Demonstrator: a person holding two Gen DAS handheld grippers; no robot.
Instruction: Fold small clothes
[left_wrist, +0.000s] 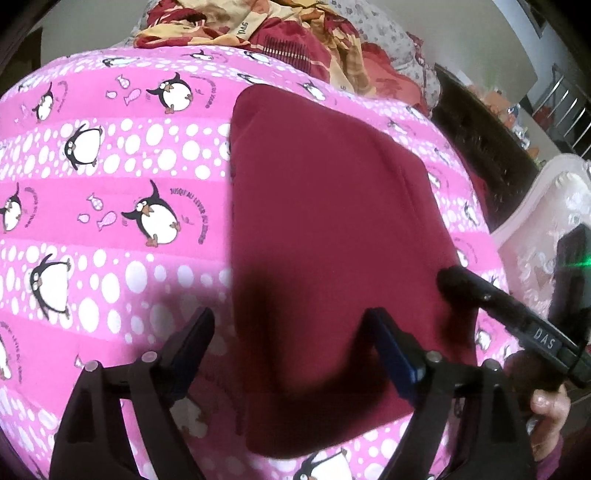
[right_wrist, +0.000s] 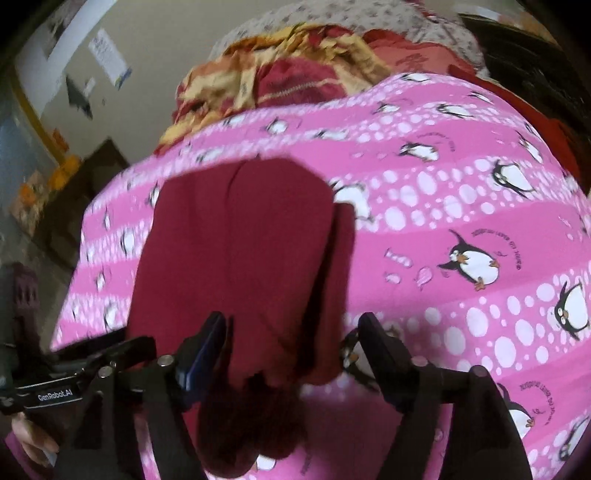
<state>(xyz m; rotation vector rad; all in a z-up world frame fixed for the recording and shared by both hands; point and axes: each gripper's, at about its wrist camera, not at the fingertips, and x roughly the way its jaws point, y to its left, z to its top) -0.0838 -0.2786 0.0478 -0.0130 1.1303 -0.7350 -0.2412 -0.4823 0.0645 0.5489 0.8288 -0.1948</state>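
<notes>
A dark red small garment (left_wrist: 325, 236) lies folded lengthwise on a pink penguin-print bed cover (left_wrist: 110, 192). My left gripper (left_wrist: 291, 325) is open, hovering over the garment's near end, its left finger over the pink cover. In the right wrist view the same red garment (right_wrist: 240, 251) lies on the cover (right_wrist: 461, 206), with a folded layer along its right side. My right gripper (right_wrist: 291, 328) is open above the garment's near end. The right gripper's finger (left_wrist: 480, 295) shows at the garment's right edge in the left wrist view.
A heap of red and yellow patterned clothes (left_wrist: 280, 33) lies at the far end of the bed, also in the right wrist view (right_wrist: 280, 74). A white embroidered cushion (left_wrist: 546, 229) and dark furniture (left_wrist: 480, 140) stand to the right of the bed.
</notes>
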